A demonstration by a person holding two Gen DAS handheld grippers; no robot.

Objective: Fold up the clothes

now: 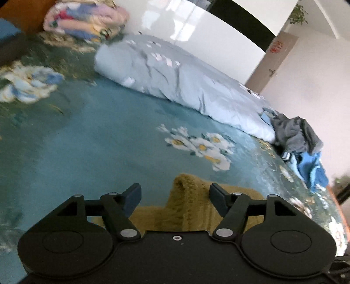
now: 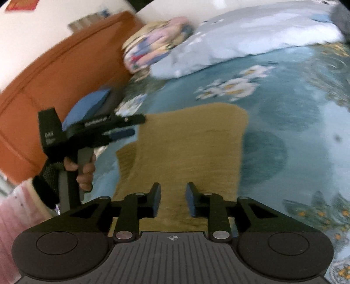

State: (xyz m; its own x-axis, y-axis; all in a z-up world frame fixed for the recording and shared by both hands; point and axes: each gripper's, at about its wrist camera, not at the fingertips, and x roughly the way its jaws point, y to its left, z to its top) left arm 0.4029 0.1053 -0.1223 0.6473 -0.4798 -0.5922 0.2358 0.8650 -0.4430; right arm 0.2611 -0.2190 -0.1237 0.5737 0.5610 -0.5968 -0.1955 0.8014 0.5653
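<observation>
The left tool [image 1: 175, 196] has its jaws spread wide and grips nothing; the right tool [image 2: 172, 202] is also open, though narrower, and also empty. Both sit low over the near edge of the mustard garment [image 2: 188, 150], a fuzzy piece lying flat on the bed sheet [image 1: 98, 142] and running away from the near edge, with a narrower flap jutting out on its left side. In the right wrist view the left tool is seen from the side at the garment's far left corner.

Judging by that spread, the step in hand is taking two edges for a fold. It would go best if each tool closes on a single layer right at the hem, both lift together, and the cloth is carried over evenly so the edges meet.

The sheet is teal with white flowers. Farther off lie a pale blue duvet [image 1: 186, 83], a floral folded quilt [image 1: 87, 19] and a heap of grey and blue clothes [image 1: 301, 139] at the far right, with an orange headboard [image 2: 50, 72] and white walls behind.
</observation>
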